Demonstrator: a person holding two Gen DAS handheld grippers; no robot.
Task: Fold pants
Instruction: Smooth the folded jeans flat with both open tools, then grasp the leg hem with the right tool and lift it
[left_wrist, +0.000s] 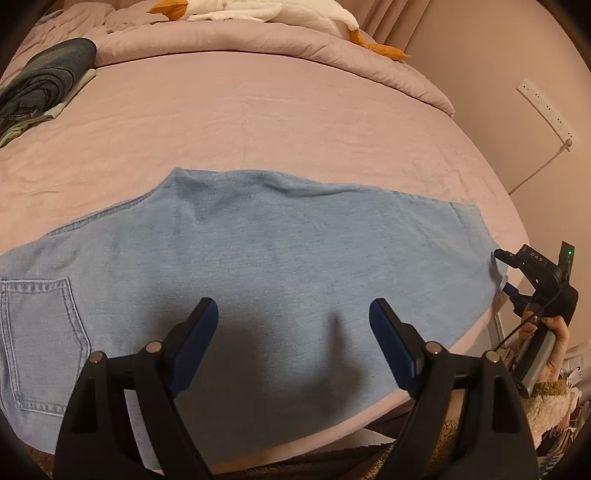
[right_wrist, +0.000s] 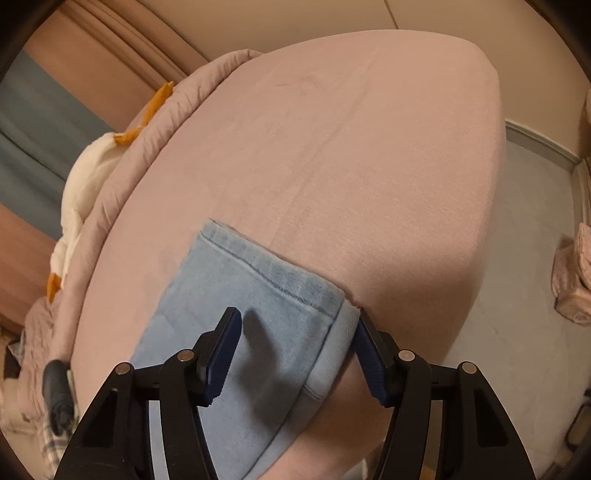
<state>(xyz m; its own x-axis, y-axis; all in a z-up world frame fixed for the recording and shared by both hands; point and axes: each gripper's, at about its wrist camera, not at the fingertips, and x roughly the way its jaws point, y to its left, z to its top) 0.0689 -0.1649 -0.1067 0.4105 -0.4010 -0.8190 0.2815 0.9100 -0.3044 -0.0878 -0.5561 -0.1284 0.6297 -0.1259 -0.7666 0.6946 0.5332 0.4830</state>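
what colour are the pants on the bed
Light blue denim jeans, best seen in the left wrist view.

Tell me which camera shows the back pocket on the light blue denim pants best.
The left wrist view: the stitched back pocket lies fully visible at the left end of the light blue denim pants. The right wrist view shows only the hemmed leg end, no pocket.

Pants: light-blue denim pants (left_wrist: 266, 258) flat across the near edge of the pink-sheeted bed (left_wrist: 295, 122)
Left claw (left_wrist: 293, 314): spread, hovering over denim
Right claw (left_wrist: 508, 275): at the pants' right end
Far-left corner: dark grey folded clothes (left_wrist: 44, 81)
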